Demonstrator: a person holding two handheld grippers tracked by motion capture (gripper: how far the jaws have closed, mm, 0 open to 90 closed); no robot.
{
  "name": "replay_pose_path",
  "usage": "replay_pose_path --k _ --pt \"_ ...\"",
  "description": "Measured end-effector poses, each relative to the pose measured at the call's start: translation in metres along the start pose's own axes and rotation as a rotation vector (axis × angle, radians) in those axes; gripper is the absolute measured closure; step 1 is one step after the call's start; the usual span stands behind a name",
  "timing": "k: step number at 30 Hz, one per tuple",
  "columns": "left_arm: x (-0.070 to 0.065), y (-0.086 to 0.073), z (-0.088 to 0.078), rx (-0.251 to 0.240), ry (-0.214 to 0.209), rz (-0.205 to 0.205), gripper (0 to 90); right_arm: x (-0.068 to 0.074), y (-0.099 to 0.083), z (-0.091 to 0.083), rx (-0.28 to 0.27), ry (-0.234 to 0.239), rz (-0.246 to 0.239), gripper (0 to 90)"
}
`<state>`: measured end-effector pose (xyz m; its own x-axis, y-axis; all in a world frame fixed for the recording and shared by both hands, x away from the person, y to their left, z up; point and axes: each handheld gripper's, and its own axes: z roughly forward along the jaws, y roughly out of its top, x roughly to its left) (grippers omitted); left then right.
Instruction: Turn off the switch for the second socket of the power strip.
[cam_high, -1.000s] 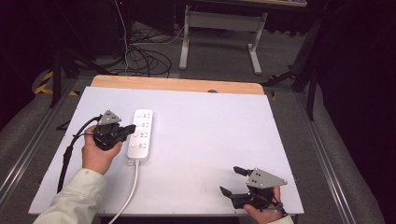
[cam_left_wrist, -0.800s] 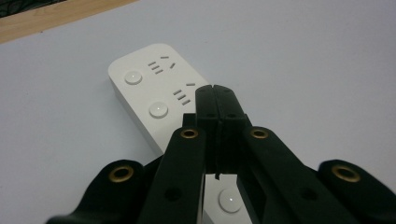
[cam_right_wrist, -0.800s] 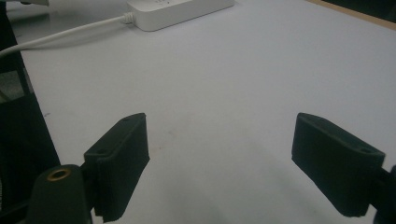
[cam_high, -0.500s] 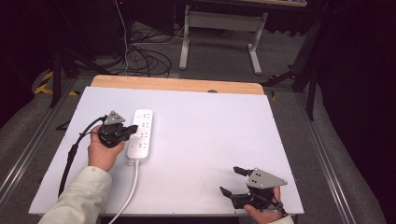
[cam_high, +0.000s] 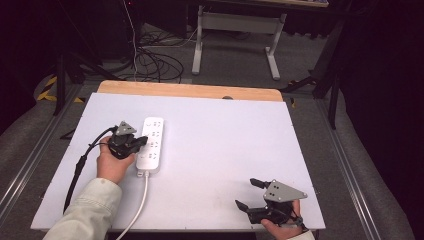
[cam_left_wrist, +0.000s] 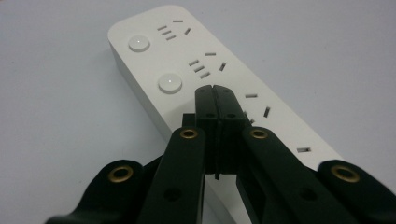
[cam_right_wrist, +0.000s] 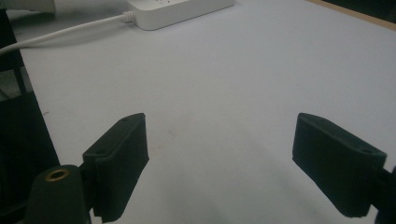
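A white power strip (cam_high: 153, 142) lies lengthwise on the left part of the white tabletop (cam_high: 225, 130), with its cord (cam_high: 142, 196) running toward the front edge. My left gripper (cam_high: 144, 142) reaches over the strip from its left side, jaws shut with nothing between them. In the left gripper view the closed tips (cam_left_wrist: 215, 91) hover just above the power strip (cam_left_wrist: 224, 46), right beside the nearer of two round buttons (cam_left_wrist: 170, 83). My right gripper (cam_high: 248, 193) rests open near the front right edge. Its fingers (cam_right_wrist: 119, 161) stand wide apart over bare table.
The strip's end (cam_right_wrist: 182, 9) and white cord (cam_right_wrist: 70, 32) lie far ahead in the right gripper view. A wooden strip (cam_high: 190, 91) borders the table's far edge. Beyond it stand a desk frame (cam_high: 235, 30) and loose floor cables (cam_high: 150, 55).
My left gripper has sunk a little toward the power strip, jaws still shut. The right gripper has stayed where it was.
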<state>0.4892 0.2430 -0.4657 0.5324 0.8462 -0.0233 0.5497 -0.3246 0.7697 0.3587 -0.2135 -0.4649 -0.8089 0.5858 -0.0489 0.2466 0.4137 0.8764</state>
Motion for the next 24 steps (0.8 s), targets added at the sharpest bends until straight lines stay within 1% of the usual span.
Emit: replay_pose_path --k 13,20,21,24 --pt "0.0009 -0.0007 -0.0001 0.008 0.005 0.008 90.0 0.0002 -0.0001 0.0006 0.003 0.004 0.002 18.9" --pt "0.0006 -0.0008 0.0003 0.02 0.005 -0.001 90.0 -0.0001 -0.0002 0.0007 0.007 0.004 0.001 18.9" --pt "0.0004 -0.0013 0.0004 0.021 0.0 -0.005 90.0 -0.0001 -0.0003 0.0006 0.007 0.004 0.002 18.9" --pt "0.0008 -0.0018 0.0009 0.018 -0.002 0.001 90.0 -0.0002 -0.0003 0.0006 0.006 0.004 0.002 18.9"
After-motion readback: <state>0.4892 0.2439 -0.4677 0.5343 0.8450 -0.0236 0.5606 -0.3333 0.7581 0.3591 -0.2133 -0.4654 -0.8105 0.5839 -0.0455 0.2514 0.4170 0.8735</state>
